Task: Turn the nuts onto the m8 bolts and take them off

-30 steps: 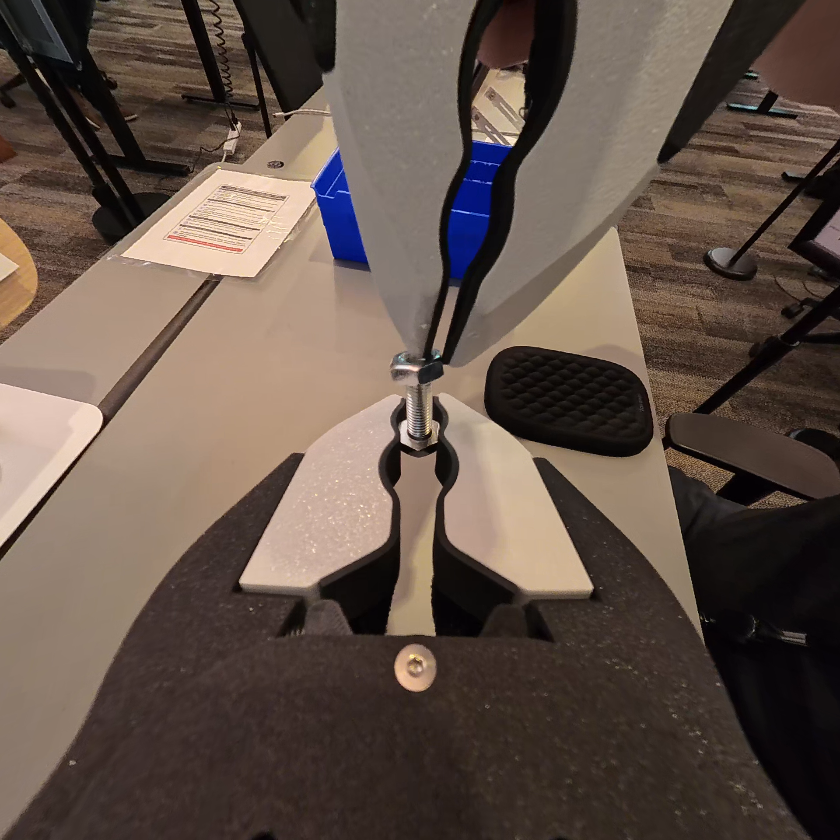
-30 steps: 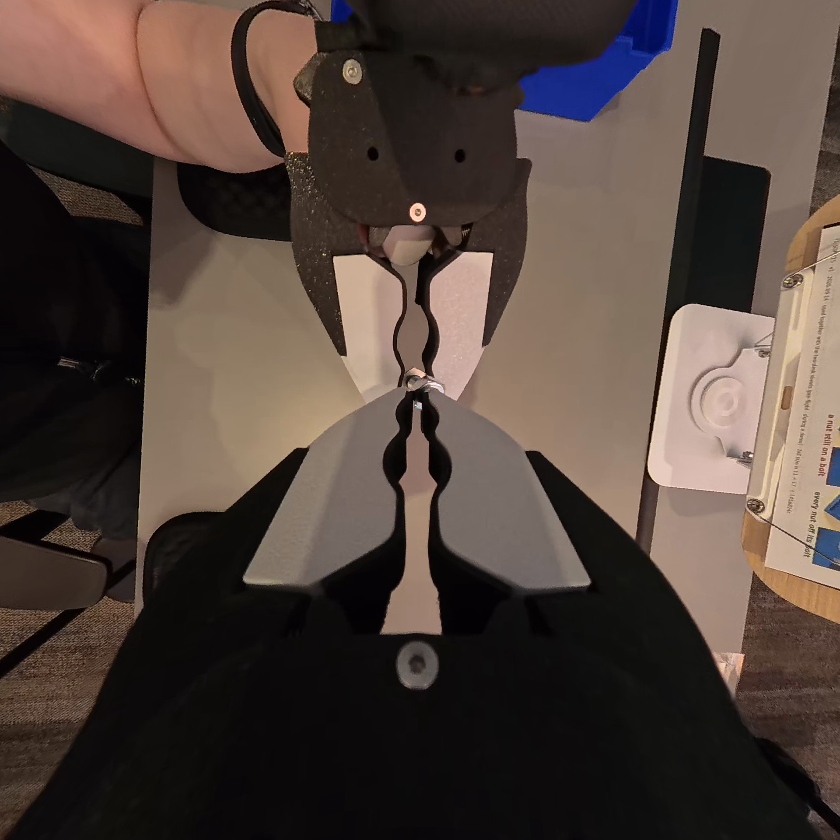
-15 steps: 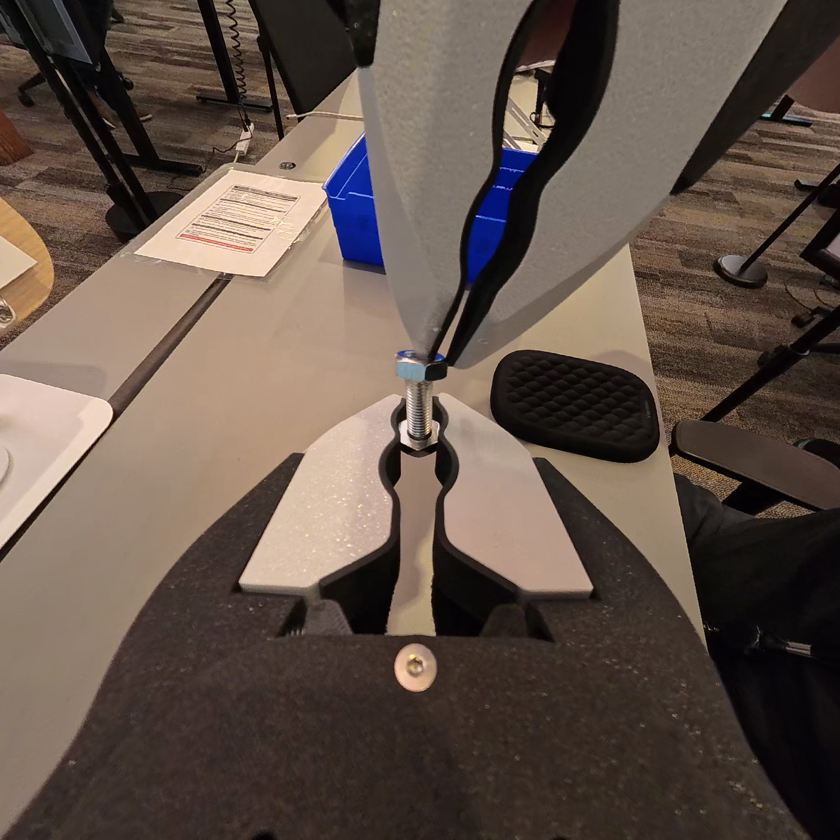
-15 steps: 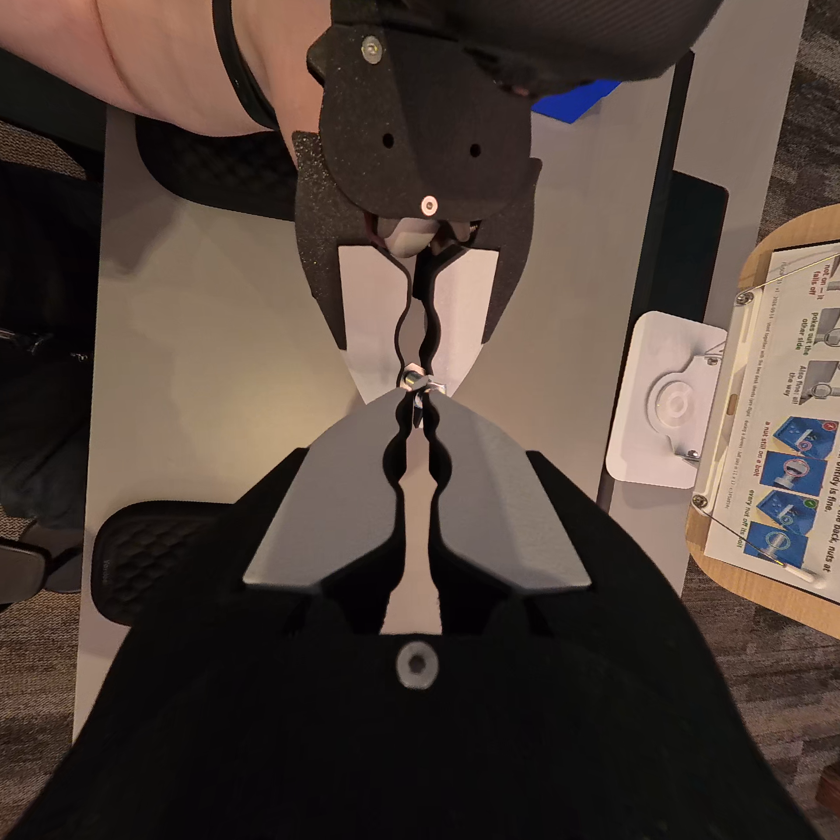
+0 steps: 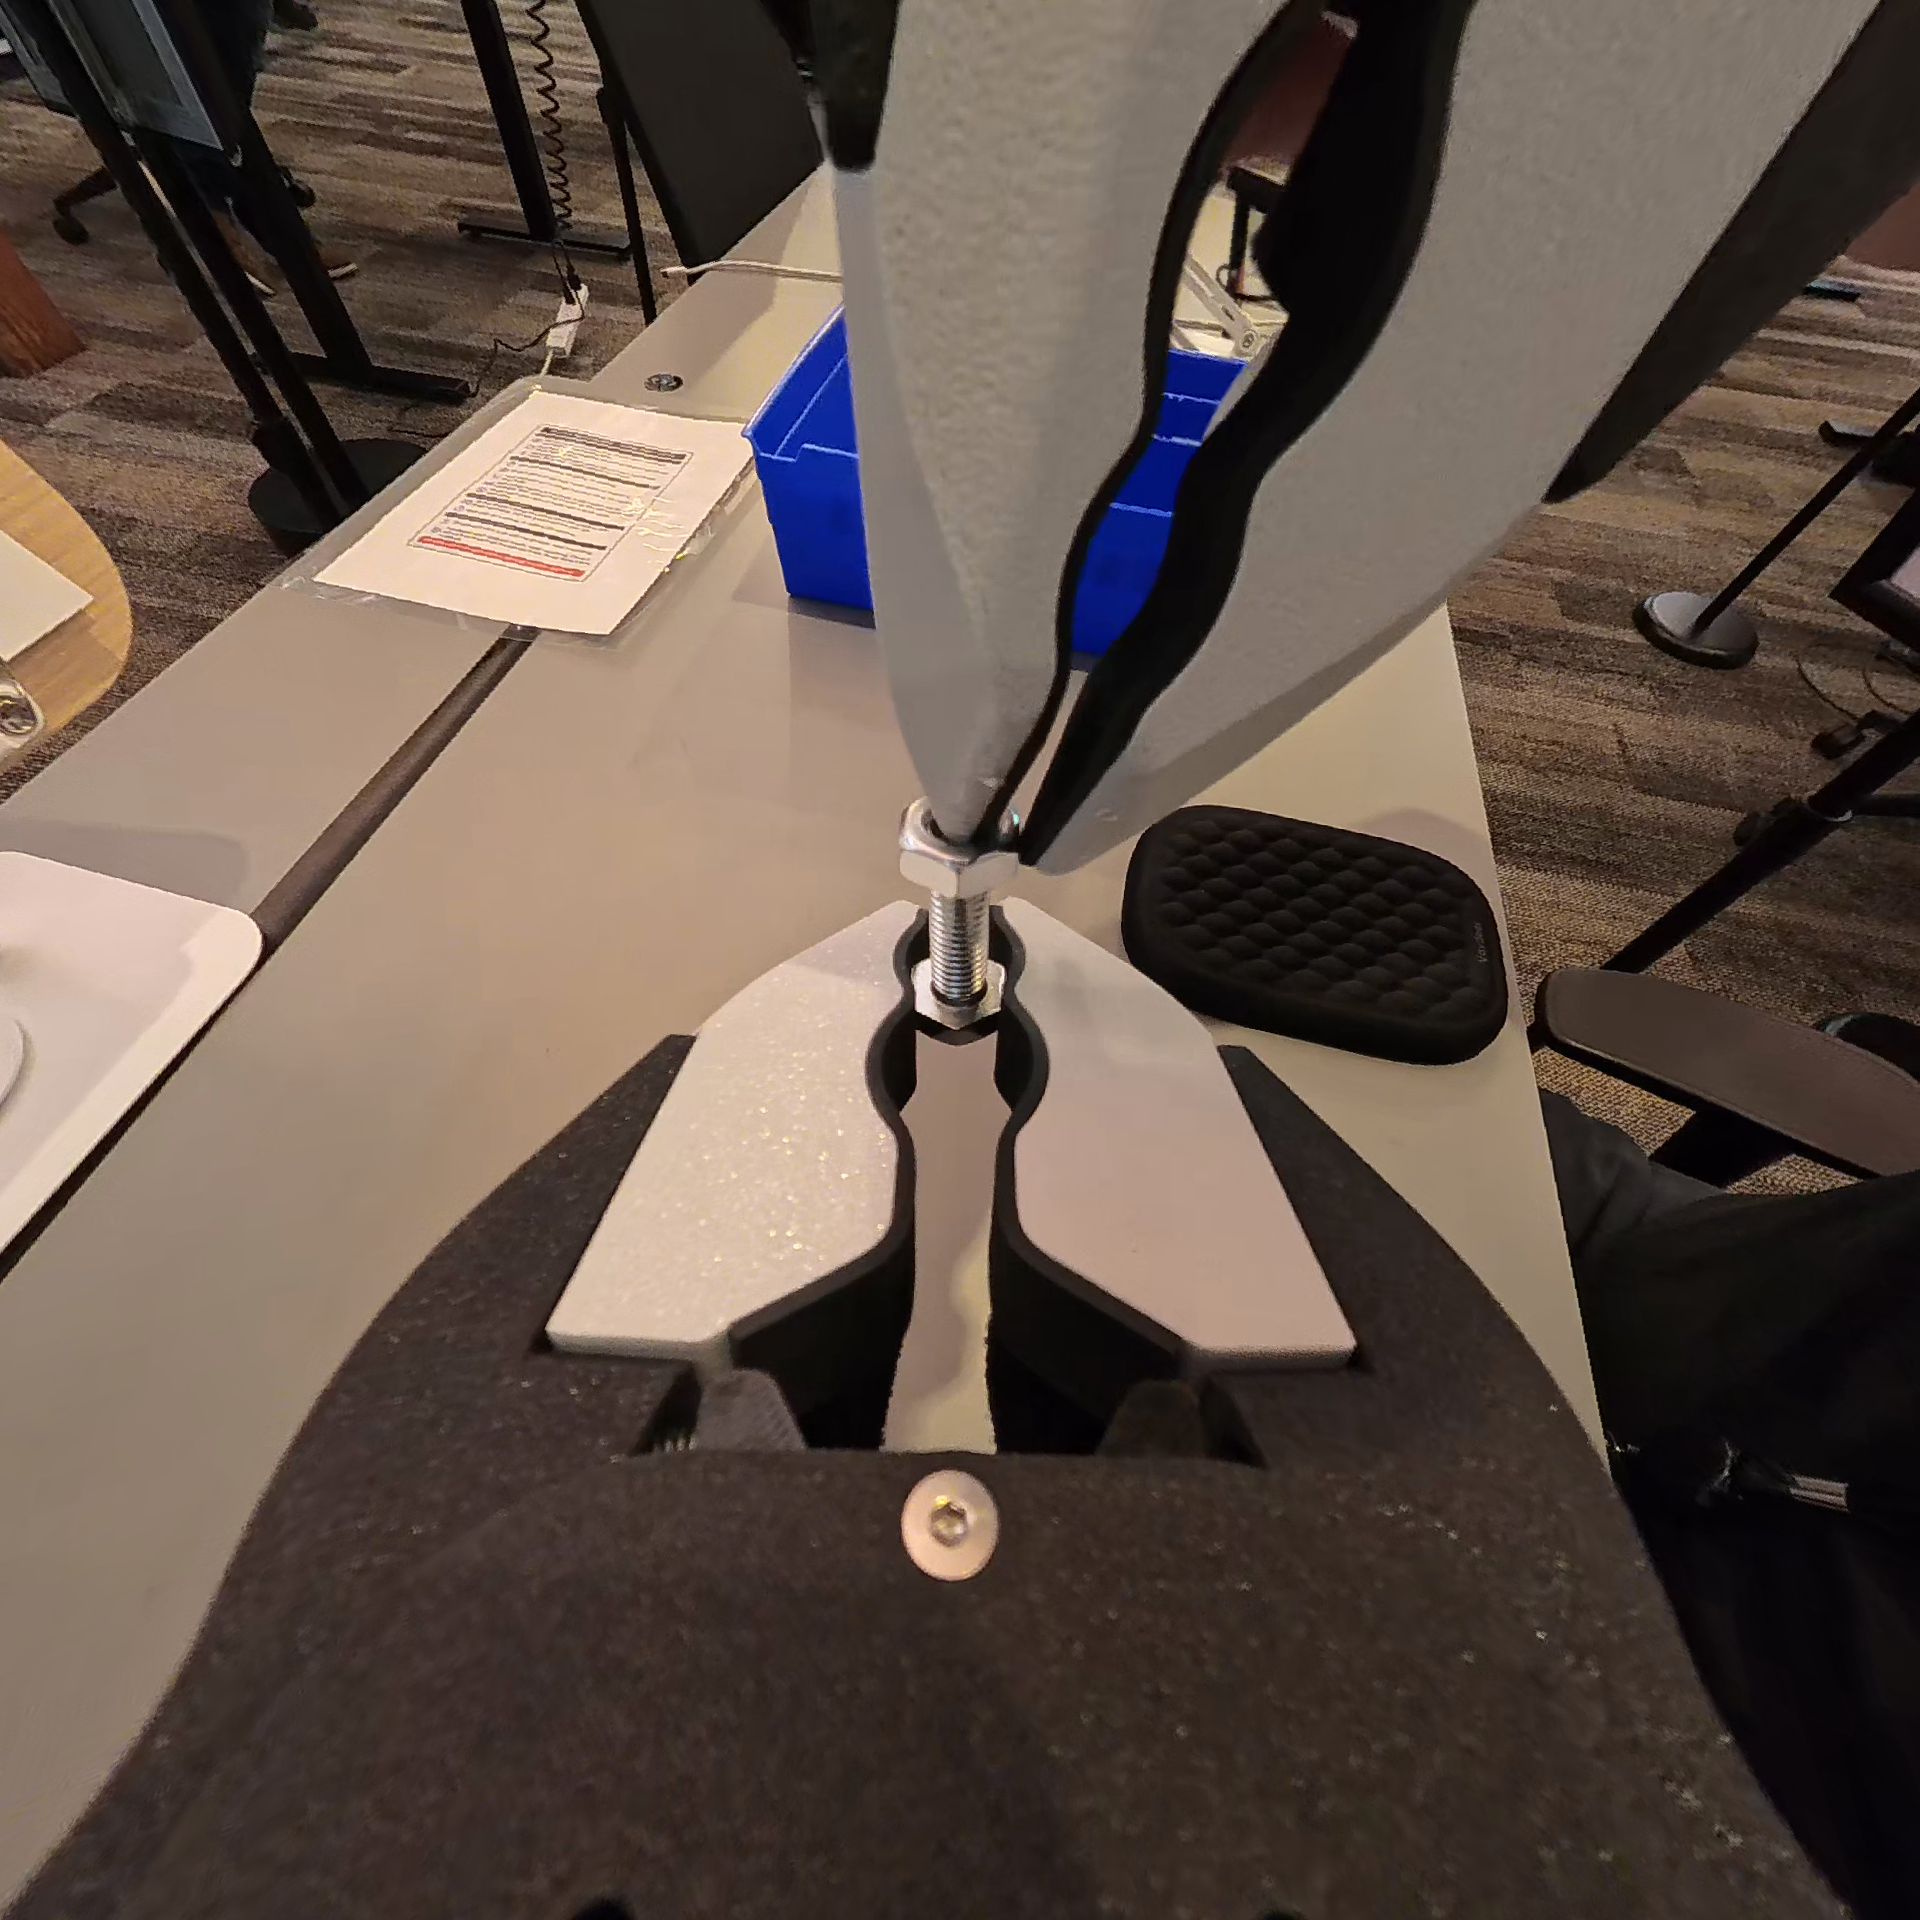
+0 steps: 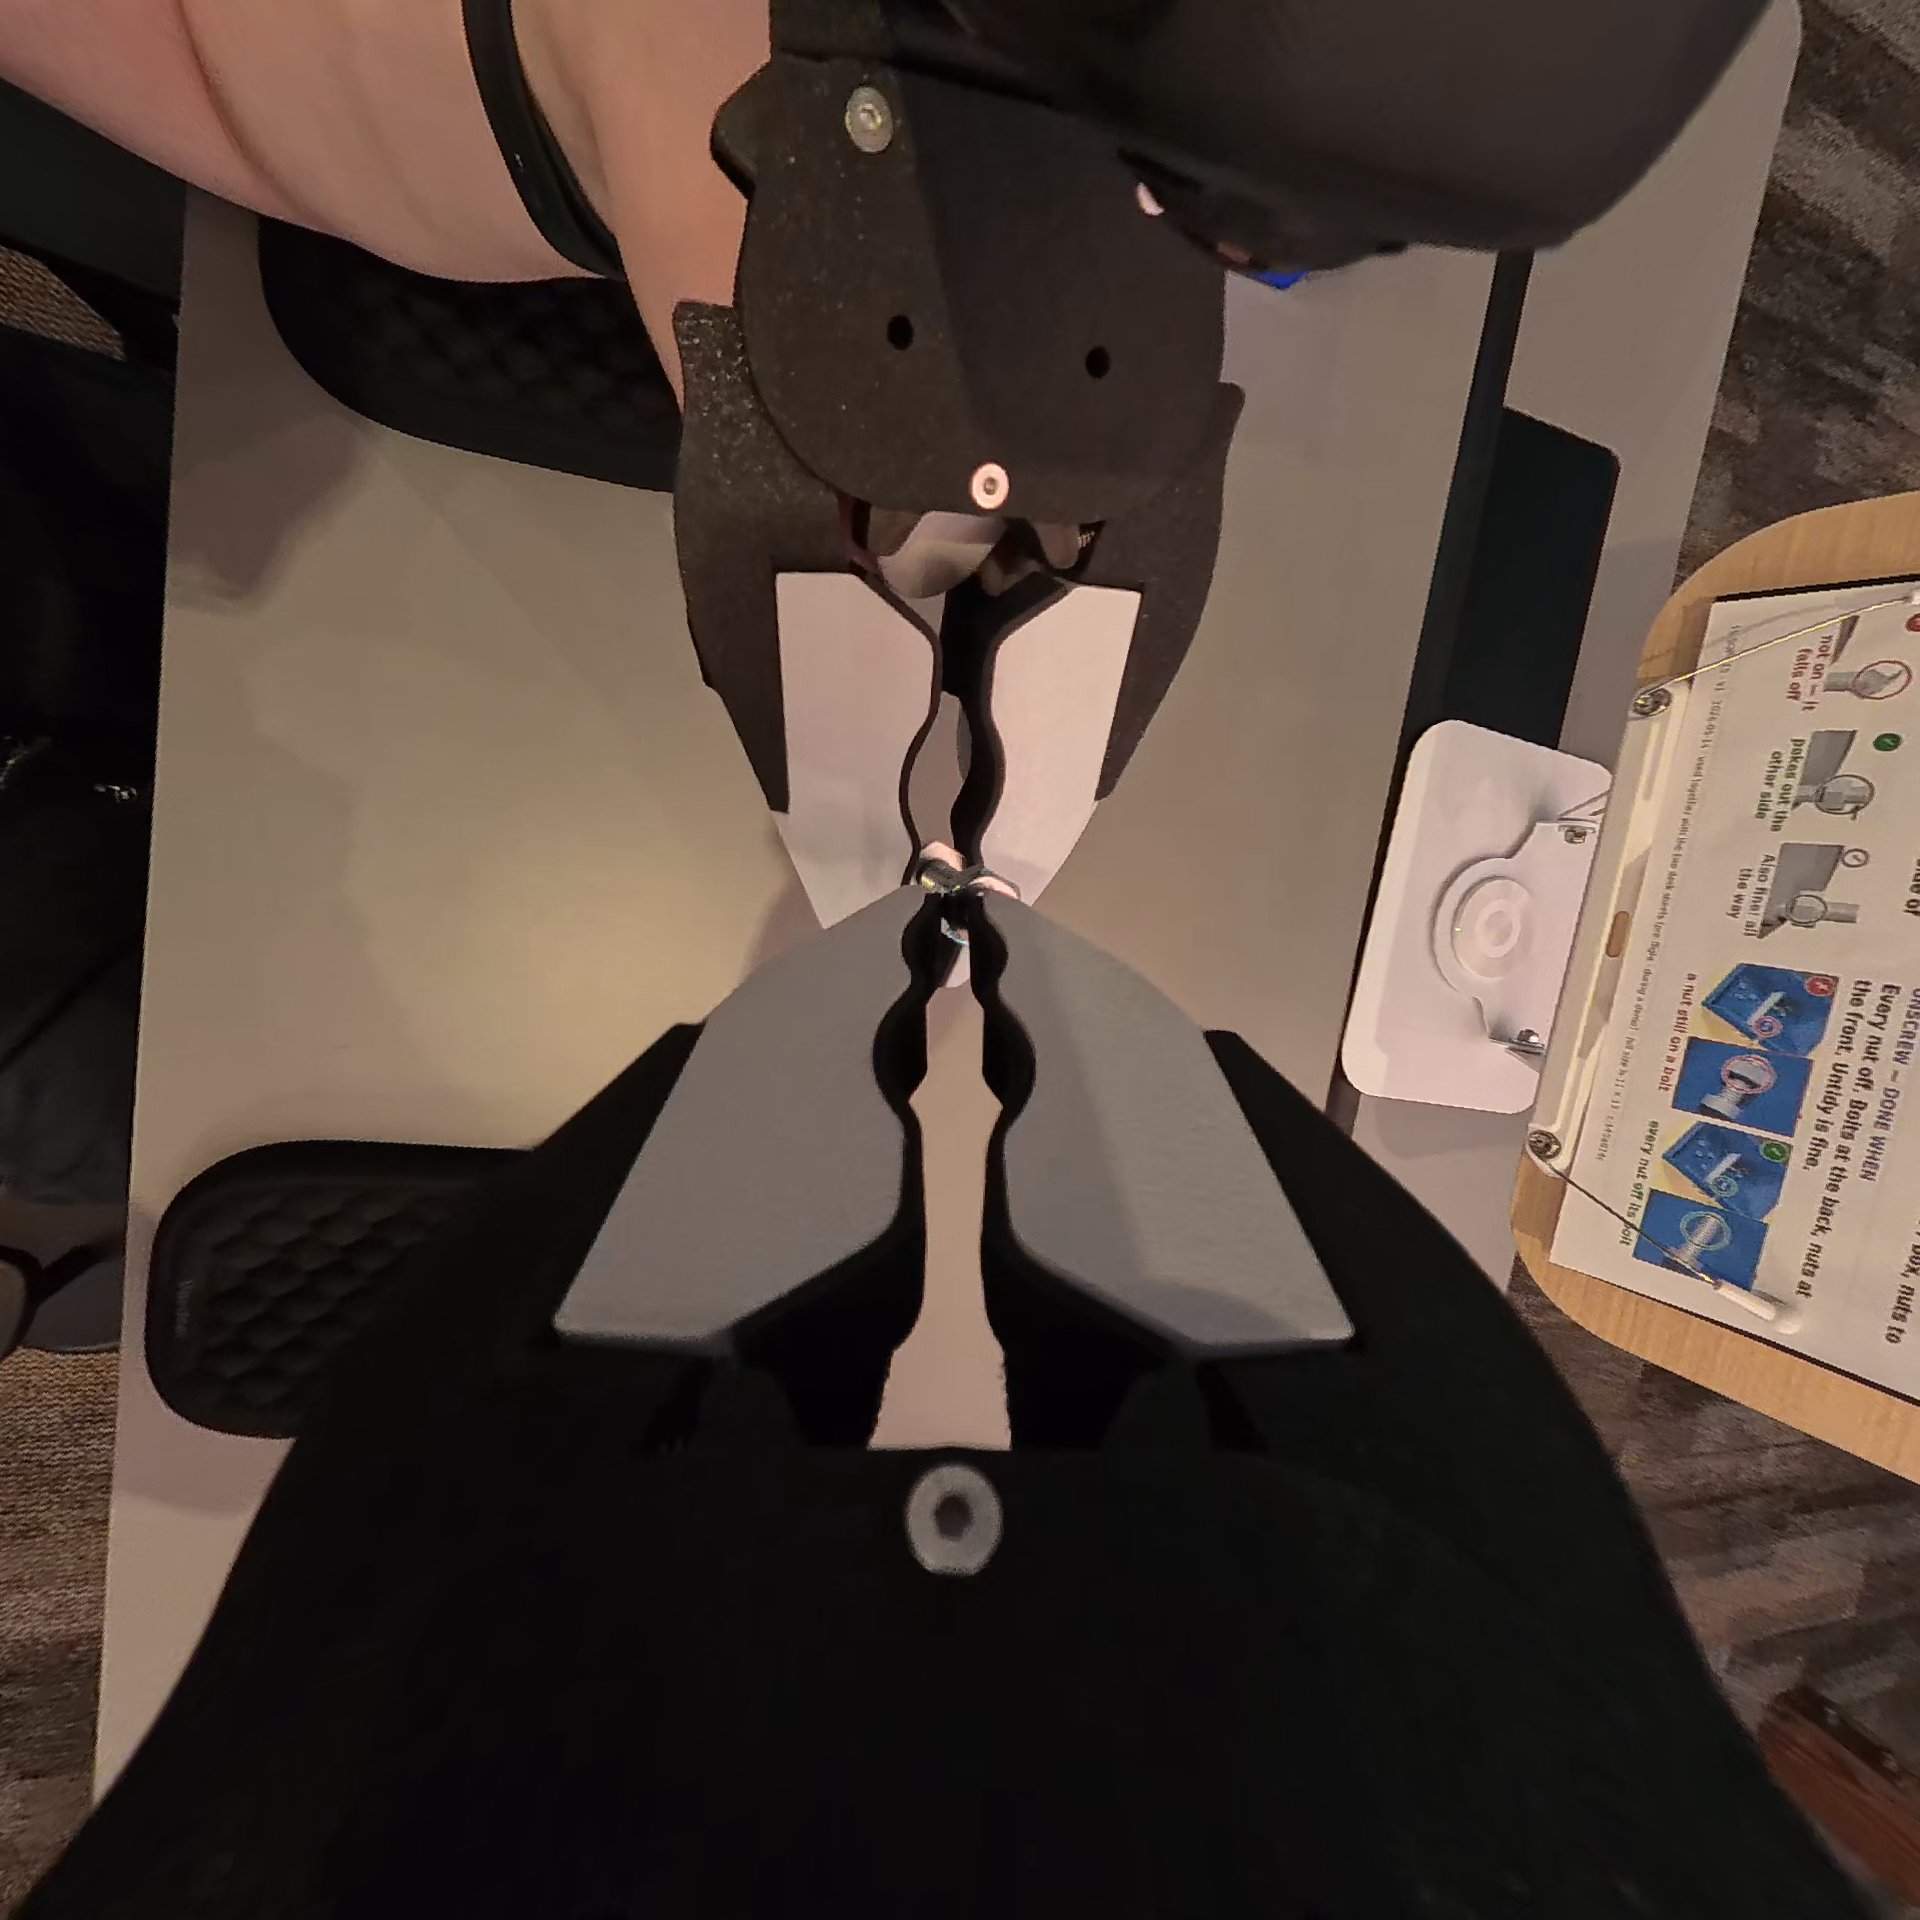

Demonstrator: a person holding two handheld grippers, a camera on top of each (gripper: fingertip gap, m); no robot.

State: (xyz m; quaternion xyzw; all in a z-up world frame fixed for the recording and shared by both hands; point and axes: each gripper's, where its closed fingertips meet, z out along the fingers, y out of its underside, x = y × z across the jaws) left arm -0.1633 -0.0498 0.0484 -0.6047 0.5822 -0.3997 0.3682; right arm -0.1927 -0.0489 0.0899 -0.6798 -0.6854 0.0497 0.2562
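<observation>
In the left wrist view my left gripper [image 5: 956, 971] is shut on the lower hex end of a silver M8 bolt [image 5: 956, 951] and holds it upright above the grey table [image 5: 582, 883]. A silver nut [image 5: 951, 857] sits at the top of the thread. My right gripper [image 5: 1003, 831] comes down from above, and its tips are shut on the nut. In the right wrist view my right gripper [image 6: 951, 920] meets the left gripper [image 6: 951, 831] tip to tip. There only a glint of the nut [image 6: 940, 868] shows between them.
A blue bin [image 5: 821, 499] and a laminated sheet [image 5: 551, 509] lie farther back on the table. A black padded rest [image 5: 1309, 935] lies to the right. A white mount [image 6: 1475, 935] and an instruction board [image 6: 1766, 987] are off to the side. A person's forearm [image 6: 364, 135] reaches over the table. Tip to tip, the grippers are about 5 cm apart.
My right gripper has twisted round the bolt's axis with the nut and leans more to the right. The left gripper still holds the bolt in the same place.
</observation>
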